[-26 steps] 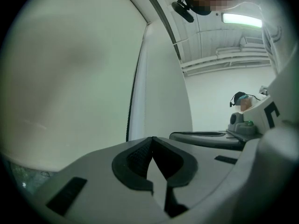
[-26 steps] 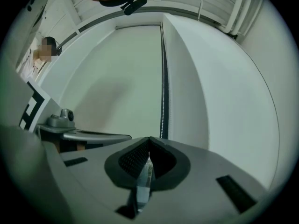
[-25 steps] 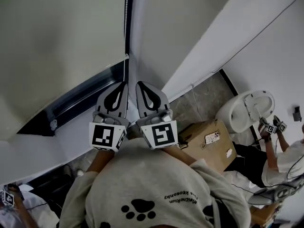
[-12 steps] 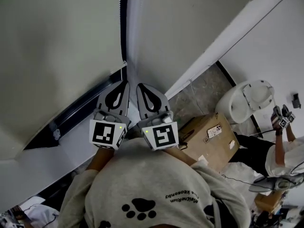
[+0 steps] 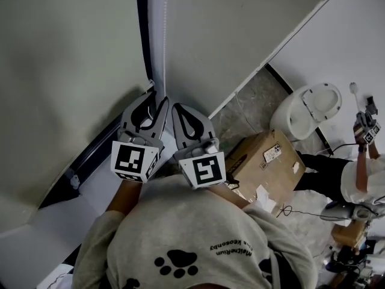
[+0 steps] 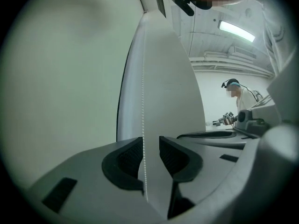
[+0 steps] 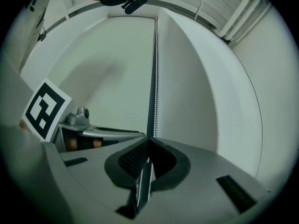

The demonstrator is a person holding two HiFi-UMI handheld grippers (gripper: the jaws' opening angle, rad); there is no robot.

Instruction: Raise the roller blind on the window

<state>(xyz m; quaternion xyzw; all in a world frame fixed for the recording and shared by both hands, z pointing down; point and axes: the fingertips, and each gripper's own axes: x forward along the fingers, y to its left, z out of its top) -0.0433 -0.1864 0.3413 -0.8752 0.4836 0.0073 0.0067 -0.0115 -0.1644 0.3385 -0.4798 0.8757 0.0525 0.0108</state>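
Where chain [image 7: 152, 78] hangs, hand-held gripper [image 7: 148, 146] clamps.

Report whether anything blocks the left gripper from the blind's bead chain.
Nothing visible does. The bead chain hangs in the gap of the left gripper, whose jaws stand apart with nothing else between them. The right gripper is shut on the chain.

Tight corner: the pale grey-green roller blind [image 5: 66, 71] and the white side wall [image 5: 228, 35] leave only a narrow slot, where the thin white bead chain [image 6: 143, 106] runs between the parted jaws of the left gripper [image 6: 151, 148]. Rightward, a brown cardboard box [image 5: 264, 161] and a white ceramic toilet [image 5: 304, 110] crowd the floor [image 5: 246, 110].
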